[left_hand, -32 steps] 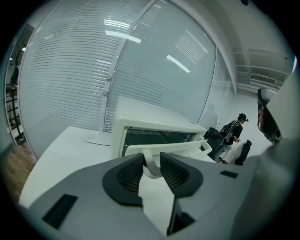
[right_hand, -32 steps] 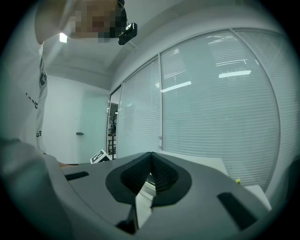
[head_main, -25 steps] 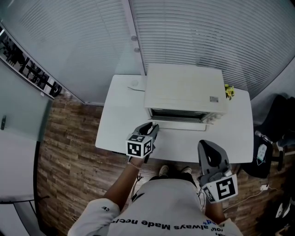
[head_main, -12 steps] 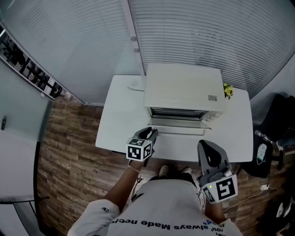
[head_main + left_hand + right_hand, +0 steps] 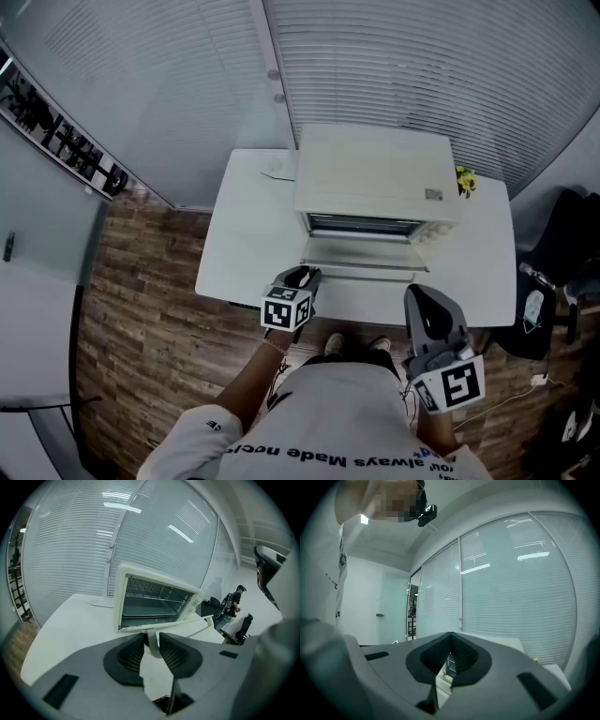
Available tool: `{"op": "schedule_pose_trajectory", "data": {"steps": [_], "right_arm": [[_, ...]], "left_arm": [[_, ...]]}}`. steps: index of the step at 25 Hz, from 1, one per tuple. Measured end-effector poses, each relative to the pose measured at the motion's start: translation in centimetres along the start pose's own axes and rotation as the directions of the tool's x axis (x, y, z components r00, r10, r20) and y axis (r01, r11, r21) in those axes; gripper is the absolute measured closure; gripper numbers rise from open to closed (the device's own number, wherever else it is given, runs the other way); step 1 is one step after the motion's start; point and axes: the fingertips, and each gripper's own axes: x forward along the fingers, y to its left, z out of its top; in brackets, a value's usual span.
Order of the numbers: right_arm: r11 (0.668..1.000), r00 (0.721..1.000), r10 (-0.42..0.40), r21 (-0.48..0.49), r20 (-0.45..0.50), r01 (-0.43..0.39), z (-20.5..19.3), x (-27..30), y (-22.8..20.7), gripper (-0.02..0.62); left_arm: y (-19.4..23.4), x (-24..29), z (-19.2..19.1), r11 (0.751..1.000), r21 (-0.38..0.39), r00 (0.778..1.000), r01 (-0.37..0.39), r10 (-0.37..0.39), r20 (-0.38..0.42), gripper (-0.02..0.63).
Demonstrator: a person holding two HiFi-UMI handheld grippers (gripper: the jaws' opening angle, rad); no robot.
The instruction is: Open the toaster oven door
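A white toaster oven [image 5: 375, 173] stands at the back of a white table [image 5: 246, 234]. Its door [image 5: 361, 261] hangs open, swung down toward me, and the dark cavity [image 5: 152, 604] with its rack shows. My left gripper [image 5: 302, 276] is at the left end of the door's front edge. In the left gripper view the white door handle [image 5: 153, 641] sits between the two pads [image 5: 133, 653], which have just been closing onto it. My right gripper [image 5: 422, 294] hangs back near my body with its jaws together, holding nothing, and its tips [image 5: 451, 637] point at the oven.
Glass walls with blinds stand behind the table. A small yellow object [image 5: 466, 183] lies by the oven's right rear corner. A black chair [image 5: 562, 244] stands right of the table. A person [image 5: 233, 604] stands far off in the room. The floor is wood.
The oven door has swung down from slightly ajar to wide open. My left gripper has moved down and toward me with the handle. The right gripper has stayed put.
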Motion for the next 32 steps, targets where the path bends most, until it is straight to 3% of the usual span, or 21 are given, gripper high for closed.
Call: {"op": "schedule_pose_trajectory", "data": {"steps": [32], "right_arm": [[1.0,1.0,-0.004,0.018,-0.005,0.004,-0.8,0.1,-0.1,0.588]], "left_arm": [[0.3,0.4,-9.0,1.0,0.013,0.979,0.003,-0.001,-0.203,0.505]]}}
